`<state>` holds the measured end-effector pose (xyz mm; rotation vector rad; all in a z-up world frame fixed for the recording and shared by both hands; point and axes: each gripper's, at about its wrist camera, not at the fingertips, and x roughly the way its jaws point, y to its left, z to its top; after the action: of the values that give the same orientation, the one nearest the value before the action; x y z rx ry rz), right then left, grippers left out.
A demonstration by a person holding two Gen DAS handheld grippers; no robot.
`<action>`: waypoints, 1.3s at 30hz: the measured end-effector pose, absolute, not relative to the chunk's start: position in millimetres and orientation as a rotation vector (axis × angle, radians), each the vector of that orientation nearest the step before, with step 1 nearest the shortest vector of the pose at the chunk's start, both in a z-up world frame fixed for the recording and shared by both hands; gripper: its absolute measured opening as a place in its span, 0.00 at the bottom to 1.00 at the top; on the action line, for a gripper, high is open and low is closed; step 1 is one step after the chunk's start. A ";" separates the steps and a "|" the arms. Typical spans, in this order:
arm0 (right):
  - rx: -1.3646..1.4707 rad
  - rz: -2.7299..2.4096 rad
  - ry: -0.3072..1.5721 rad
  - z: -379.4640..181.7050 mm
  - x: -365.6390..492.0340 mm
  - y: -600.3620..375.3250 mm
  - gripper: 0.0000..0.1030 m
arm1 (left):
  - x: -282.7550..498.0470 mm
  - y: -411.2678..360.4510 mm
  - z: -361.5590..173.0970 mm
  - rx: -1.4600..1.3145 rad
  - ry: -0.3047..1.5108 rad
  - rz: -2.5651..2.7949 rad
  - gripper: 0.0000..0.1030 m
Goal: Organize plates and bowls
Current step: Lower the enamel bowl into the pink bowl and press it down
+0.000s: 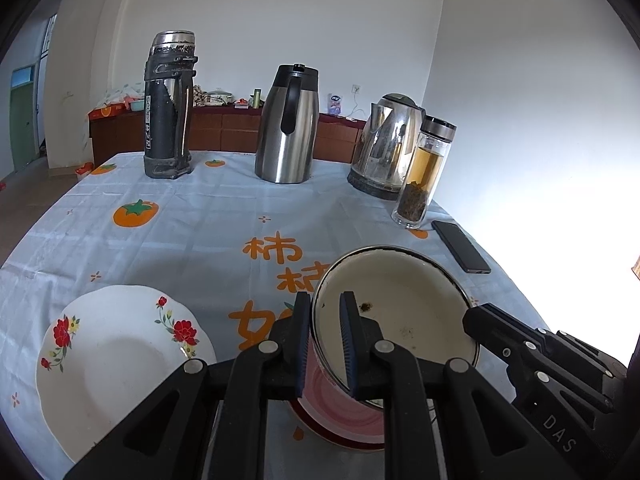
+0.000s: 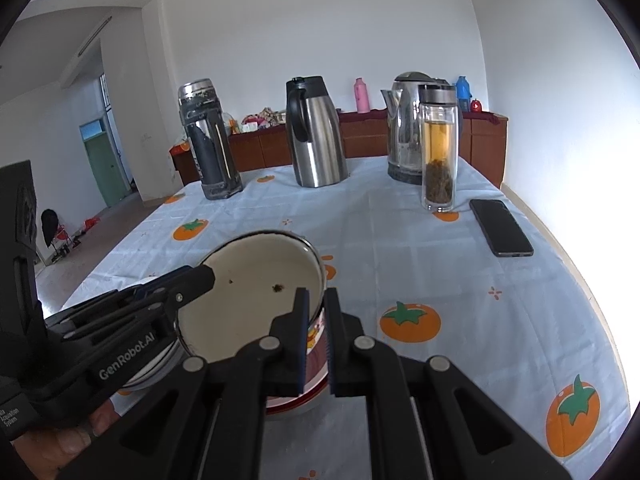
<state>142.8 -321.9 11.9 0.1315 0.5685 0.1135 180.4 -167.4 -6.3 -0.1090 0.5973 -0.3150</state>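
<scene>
**Two grippers carry one enamel bowl over a pink-banded dish**

The left hand-held gripper [image 1: 325, 344] is clamped on the near-left rim of the enamel bowl [image 1: 404, 300], one pad inside the wall and one outside. The right hand-held gripper [image 2: 316, 340] pinches the opposite rim the same way. Gripping both sides probably keeps the wide, tilted bowl from swinging. Just beneath it sits a pink-banded dish [image 1: 340, 412]; whether they touch is unclear. The bowl looks bound for nesting there, so the stacking seems near its set-down.

To the left on the surface [image 1: 192, 240] lies a flowered plate [image 1: 116, 360], apart from the pair.

Counted: one bowl, one dish, one plate. At the far edge stand one black flask [image 1: 168, 108], one steel carafe [image 1: 288, 128], one kettle [image 1: 384, 144] and one tea bottle [image 1: 424, 172], with one phone [image 1: 460, 246] near them.
</scene>
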 end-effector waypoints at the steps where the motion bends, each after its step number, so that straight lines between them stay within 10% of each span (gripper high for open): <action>1: 0.128 0.112 0.570 12.1 142.9 -321.1 0.07 | 180.3 -167.0 -6.4 -0.109 0.598 -0.314 0.16; 39: 0.091 0.096 0.623 3.4 148.6 -310.8 0.09 | 191.7 -166.4 -17.4 -0.096 0.668 -0.306 0.16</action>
<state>148.6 -310.8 3.4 0.0914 0.6228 0.0962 191.7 -166.4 -17.4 -0.0963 0.6679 -0.3058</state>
